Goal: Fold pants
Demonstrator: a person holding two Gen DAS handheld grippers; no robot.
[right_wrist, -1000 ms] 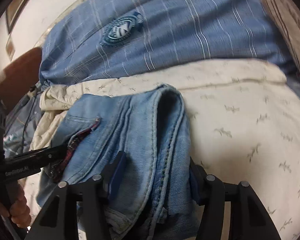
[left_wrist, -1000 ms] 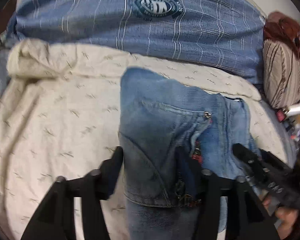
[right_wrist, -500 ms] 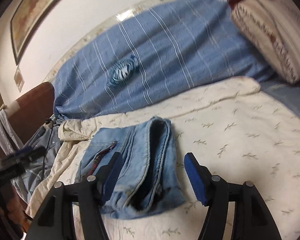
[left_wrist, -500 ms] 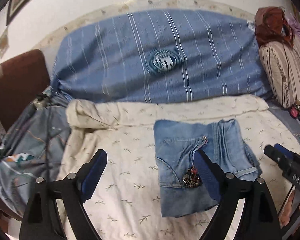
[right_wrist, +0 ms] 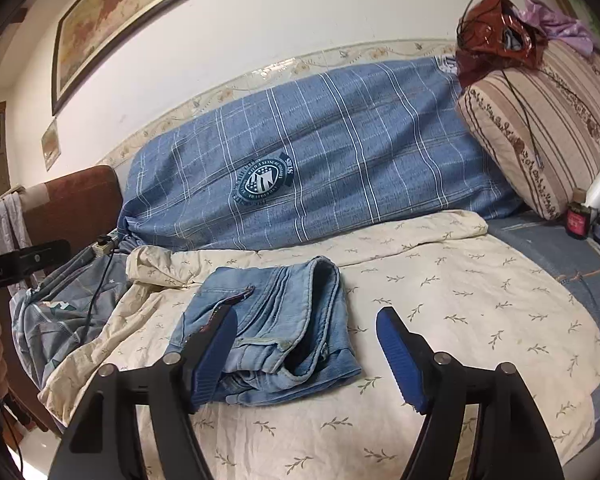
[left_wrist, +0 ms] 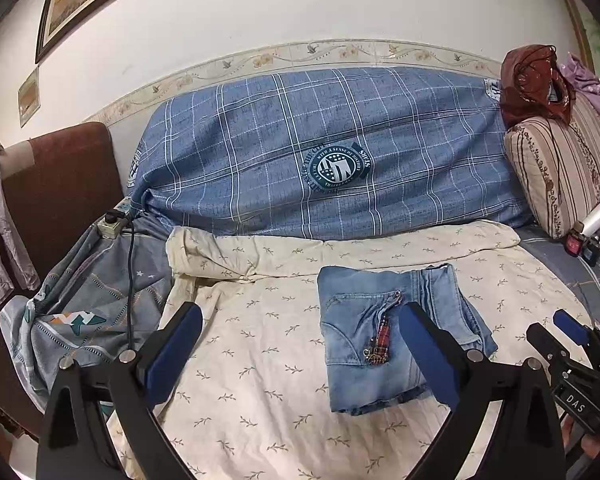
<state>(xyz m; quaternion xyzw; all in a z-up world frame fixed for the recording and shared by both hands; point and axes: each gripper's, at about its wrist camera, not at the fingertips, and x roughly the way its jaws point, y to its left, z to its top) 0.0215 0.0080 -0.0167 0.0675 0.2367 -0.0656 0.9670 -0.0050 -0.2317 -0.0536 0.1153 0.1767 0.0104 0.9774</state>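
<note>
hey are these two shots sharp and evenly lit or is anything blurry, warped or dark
Left wrist view: sharp on the folded jeans, strong fisheye bending of the wall border, black vignette in the corners, soft even light. Right wrist view: same curved warp on the framed picture, jeans crisp, open right tool dark in the foreground, no glare.

The jeans (left_wrist: 396, 332) are faded blue denim, matt and coarse, with raised stitched seams and a small metal zipper pull. They lie on a thin cream cotton sheet (left_wrist: 260, 360), soft and creased, printed with small sprigs. The blue checked bolster (left_wrist: 320, 152) is matt woven cloth. The left gripper (left_wrist: 300, 352) and the right gripper (right_wrist: 308, 354) are smooth black plastic with ribbed blue pads and shiny metal screws.
</note>
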